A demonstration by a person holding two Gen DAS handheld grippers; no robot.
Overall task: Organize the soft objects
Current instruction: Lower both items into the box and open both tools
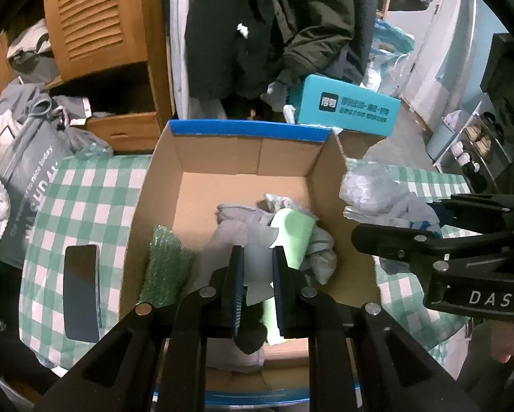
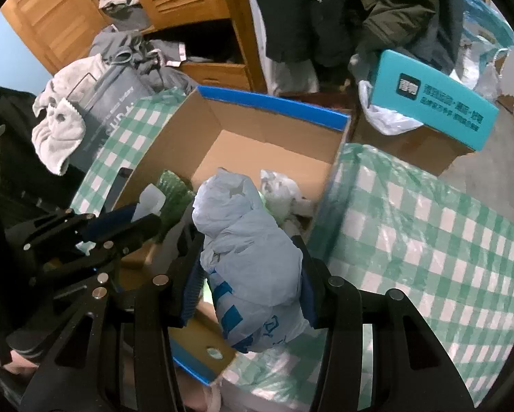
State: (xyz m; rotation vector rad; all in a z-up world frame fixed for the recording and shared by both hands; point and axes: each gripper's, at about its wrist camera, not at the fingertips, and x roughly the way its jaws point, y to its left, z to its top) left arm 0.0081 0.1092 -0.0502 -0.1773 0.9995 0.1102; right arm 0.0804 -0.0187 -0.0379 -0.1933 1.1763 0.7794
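Your right gripper (image 2: pixel 250 281) is pinching a pale blue plastic bag bundle (image 2: pixel 250 267), held at the near right corner of the open cardboard box (image 1: pixel 243 158). Your left gripper (image 1: pixel 258 281) clamps a translucent white sheet (image 1: pixel 258 264) over the box. Inside: grey cloth (image 1: pixel 236 226), green roll (image 1: pixel 293 237), green bubble wrap (image 1: pixel 167 264). The box sits on the green checked cloth (image 2: pixel 411 226).

The cardboard box (image 1: pixel 161 185) sits on the checked cloth (image 1: pixel 85 199), phone (image 1: pixel 81 292) left of it.
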